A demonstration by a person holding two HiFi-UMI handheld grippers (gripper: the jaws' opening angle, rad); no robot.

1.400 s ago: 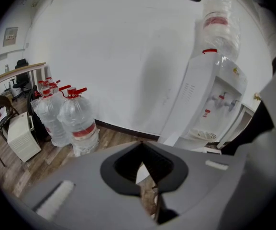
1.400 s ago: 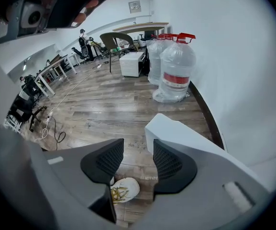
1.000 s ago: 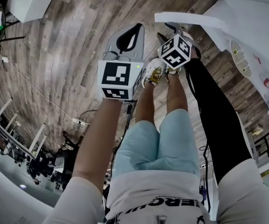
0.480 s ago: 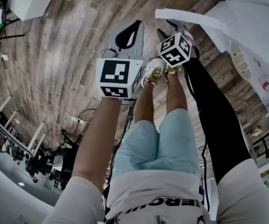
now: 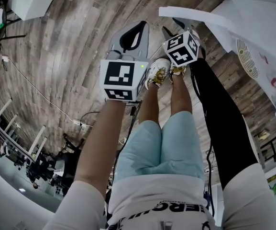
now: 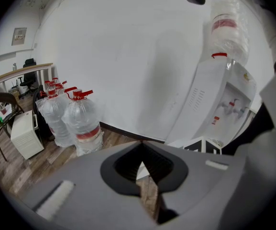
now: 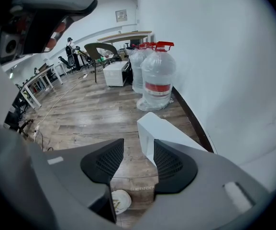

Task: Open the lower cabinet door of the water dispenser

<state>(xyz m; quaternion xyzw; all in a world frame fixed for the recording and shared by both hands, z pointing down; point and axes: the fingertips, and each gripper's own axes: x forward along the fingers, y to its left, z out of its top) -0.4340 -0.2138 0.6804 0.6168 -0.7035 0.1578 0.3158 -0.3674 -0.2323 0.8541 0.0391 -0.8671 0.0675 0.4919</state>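
Note:
The white water dispenser [image 5: 259, 30] stands at the right, seen whole with its bottle on top in the left gripper view [image 6: 216, 107]. Its lower cabinet door [image 5: 195, 16] hangs swung out over the wood floor. My right gripper [image 5: 175, 28] is at the door's free edge. In the right gripper view its jaws [image 7: 138, 145] stand open, with the door's white edge [image 7: 149, 128] in the gap beside the right pad [image 7: 169, 164] and apart from the left pad. My left gripper [image 5: 138, 27] hovers over the floor to the left, shut and empty [image 6: 140, 146].
Several full water bottles [image 6: 82, 123] stand by the wall beyond the door [image 7: 158, 75]. A small white box [image 5: 30, 1] sits farther off. A cable [image 5: 42, 96] runs across the floor. The person's shoes [image 5: 158, 73] are just below the grippers.
The right gripper has rolled a little at the door's edge. The left gripper has stayed where it was, shut.

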